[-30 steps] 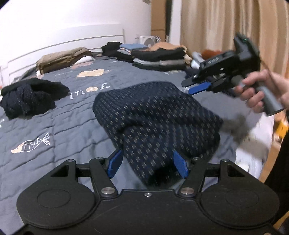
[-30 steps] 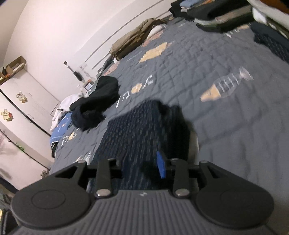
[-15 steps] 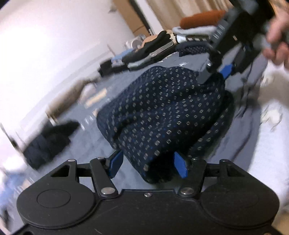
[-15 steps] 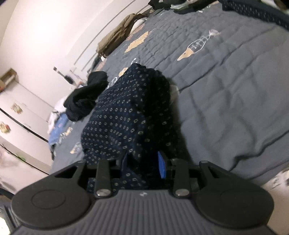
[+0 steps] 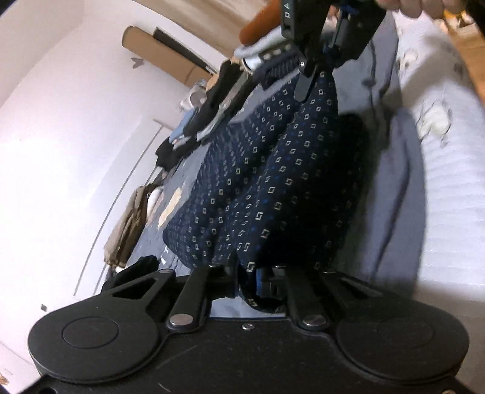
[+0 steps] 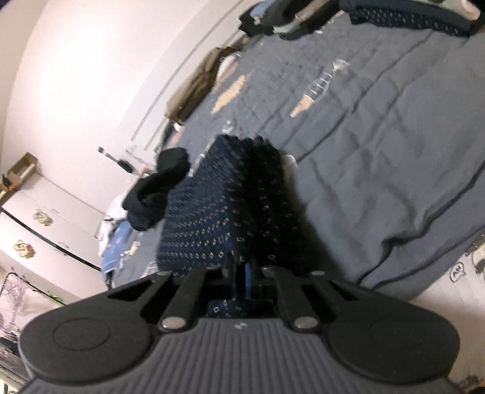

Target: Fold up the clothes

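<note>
Navy patterned garment (image 5: pixel 272 188) hangs over the bed (image 6: pixel 379 145), pinched by left tool (image 5: pixel 247 282) and right tool (image 6: pixel 242 272)

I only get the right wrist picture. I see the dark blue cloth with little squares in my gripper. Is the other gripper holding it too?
Observer: Yes. In the left wrist view, the left gripper is shut on another edge of the dark blue square-patterned garment.
Operator: Where is my gripper in that picture?
Observer: The right gripper is at the top, pinching the garment's far end, with a hand above it.
Operator: What's beside the garment there?
Observer: A stack of folded clothes lies on the grey quilt, blurred.
</note>
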A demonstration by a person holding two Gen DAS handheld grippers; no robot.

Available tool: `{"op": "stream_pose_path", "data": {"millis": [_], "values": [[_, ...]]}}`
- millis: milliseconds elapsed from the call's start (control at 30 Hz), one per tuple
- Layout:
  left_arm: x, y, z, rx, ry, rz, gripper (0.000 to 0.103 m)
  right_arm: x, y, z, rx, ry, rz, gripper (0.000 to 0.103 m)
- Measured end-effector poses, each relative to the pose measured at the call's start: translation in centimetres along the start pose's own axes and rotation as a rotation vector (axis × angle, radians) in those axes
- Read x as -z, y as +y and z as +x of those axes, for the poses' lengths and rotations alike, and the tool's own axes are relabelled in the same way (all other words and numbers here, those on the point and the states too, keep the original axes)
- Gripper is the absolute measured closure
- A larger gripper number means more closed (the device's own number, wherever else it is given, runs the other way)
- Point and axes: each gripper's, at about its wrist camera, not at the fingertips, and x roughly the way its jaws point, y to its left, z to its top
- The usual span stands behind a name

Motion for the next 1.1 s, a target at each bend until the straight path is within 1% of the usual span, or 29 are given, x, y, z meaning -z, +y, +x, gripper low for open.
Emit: {"op": "stream_pose_path", "data": {"millis": [33, 100, 167, 200, 233, 267, 300, 333, 367, 400, 433, 467, 500, 533, 567, 633, 733, 833, 933, 1100], "values": [[0.0, 0.3, -0.6, 0.016, -0.006, -0.011, 0.094, 0.1, 0.2, -0.5, 0.000, -0.009, -0.013, 0.098], [0.1, 1.0, -0.9, 0.066, 0.001, -0.080, 0.094, 0.3, 0.4, -0.6, 0.051, -0.003, -0.065, 0.098], [0.3, 1.7, -1.2, 0.116, 0.009, -0.150, 0.092, 0.5, 0.5, 0.9, 0.130, 0.070, -0.158, 0.097], [0.4, 2.0, -1.3, 0.141, 0.013, -0.186, 0.089, 0.6, 0.3, 1.6, 0.165, 0.093, -0.167, 0.096], [0.5, 2.4, -1.5, 0.166, 0.016, -0.221, 0.080, 0.5, 0.2, 2.1, 0.194, 0.111, -0.164, 0.094], [0.5, 2.8, -1.6, 0.191, 0.020, -0.256, 0.076, 0.4, 0.2, 2.2, 0.195, 0.117, -0.166, 0.094], [0.6, 3.1, -1.8, 0.216, 0.024, -0.292, 0.075, 0.2, 0.2, 2.2, 0.195, 0.120, -0.168, 0.094], [0.7, 3.5, -1.9, 0.241, 0.028, -0.327, 0.071, -0.1, 0.6, 1.9, 0.190, 0.112, -0.174, 0.092], [0.8, 3.8, -2.0, 0.266, 0.032, -0.362, 0.060, -0.5, 0.9, 1.5, 0.184, 0.104, -0.181, 0.091], [1.0, 4.9, -2.2, 0.284, 0.011, -0.445, 0.054, -1.0, 1.4, 1.1, 0.176, 0.095, -0.192, 0.090], [1.3, 6.1, -2.4, 0.302, -0.013, -0.533, 0.044, -1.6, 1.9, 0.8, 0.168, 0.080, -0.213, 0.090], [1.8, 7.6, -2.5, 0.323, -0.039, -0.642, 0.043, -2.1, 2.5, 0.5, 0.160, 0.064, -0.235, 0.088], [2.2, 8.6, -2.3, 0.337, -0.050, -0.731, 0.043, -2.7, 3.1, 0.1, 0.152, 0.049, -0.256, 0.086], [2.7, 9.8, -1.9, 0.344, -0.058, -0.819, 0.042, -3.3, 3.6, -0.2, 0.144, 0.034, -0.277, 0.079], [3.2, 10.9, -1.6, 0.350, -0.067, -0.906, 0.042, -3.9, 4.2, -0.4, 0.135, 0.018, -0.296, 0.068], [4.4, 13.1, -0.6, 0.359, -0.080, -1.058, 0.042, -5.3, 5.3, 0.1, 0.108, -0.013, -0.324, 0.060], [6.3, 16.3, 1.2, 0.384, -0.096, -1.273, 0.042, -7.6, 6.5, 2.1, 0.083, -0.023, -0.359, 0.058], [8.2, 18.9, 3.7, 0.422, -0.098, -1.439, 0.042, -9.5, 7.3, 4.7, 0.078, -0.024, -0.384, 0.056], [9.1, 19.8, 7.4, 0.447, -0.051, -1.479, 0.038, -11.0, 7.3, 7.8, 0.073, 0.012, -0.385, 0.056], [10.4, 21.2, 13.6, 0.487, 0.031, -1.537, 0.037, -12.6, 6.8, 12.7, 0.076, 0.077, -0.390, 0.056]]}}
